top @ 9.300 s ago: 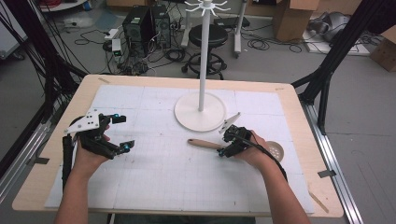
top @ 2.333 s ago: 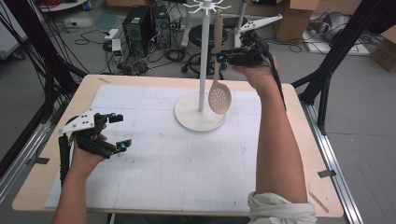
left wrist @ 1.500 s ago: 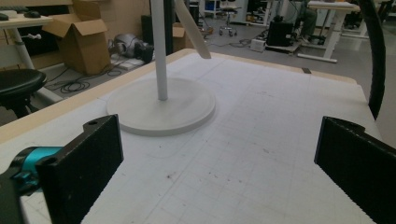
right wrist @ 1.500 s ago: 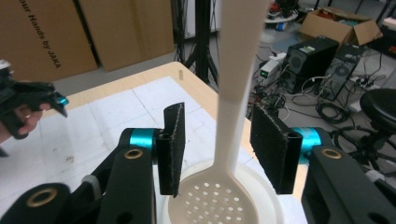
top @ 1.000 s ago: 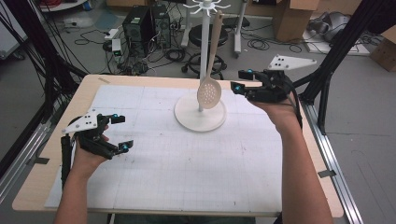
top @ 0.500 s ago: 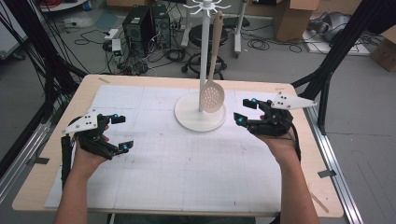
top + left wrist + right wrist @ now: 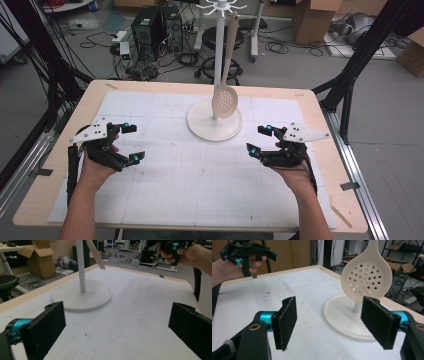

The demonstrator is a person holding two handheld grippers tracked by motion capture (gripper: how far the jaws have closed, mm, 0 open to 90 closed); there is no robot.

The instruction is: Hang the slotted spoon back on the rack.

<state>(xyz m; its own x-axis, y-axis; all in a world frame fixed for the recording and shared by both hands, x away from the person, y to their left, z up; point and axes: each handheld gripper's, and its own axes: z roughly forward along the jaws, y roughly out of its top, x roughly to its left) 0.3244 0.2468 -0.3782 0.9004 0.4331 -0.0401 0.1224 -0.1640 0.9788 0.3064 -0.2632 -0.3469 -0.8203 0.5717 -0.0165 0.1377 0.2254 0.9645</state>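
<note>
Beside the stand's round base (image 7: 214,125), both grippers with jaws spread and nothing between them.
The right gripper (image 7: 261,139), just right of the base, has just been opening; the left gripper (image 7: 131,142) sits well left of it over bare mat. The slotted spoon (image 7: 225,100) hangs upright from the stand's top hook, bowl down just above the base, beyond the right jaws.

- The slotted spoon (image 7: 226,95) hangs upright from the stand (image 7: 215,122), cream-coloured, its long handle running up to a hook on top.
- Its round, hole-dotted bowl (image 7: 367,277) sits low, just above the stand's disc base, beyond and above the gap between the right gripper's (image 7: 332,323) spread, empty jaws, nearer the right-hand jaw.
</note>
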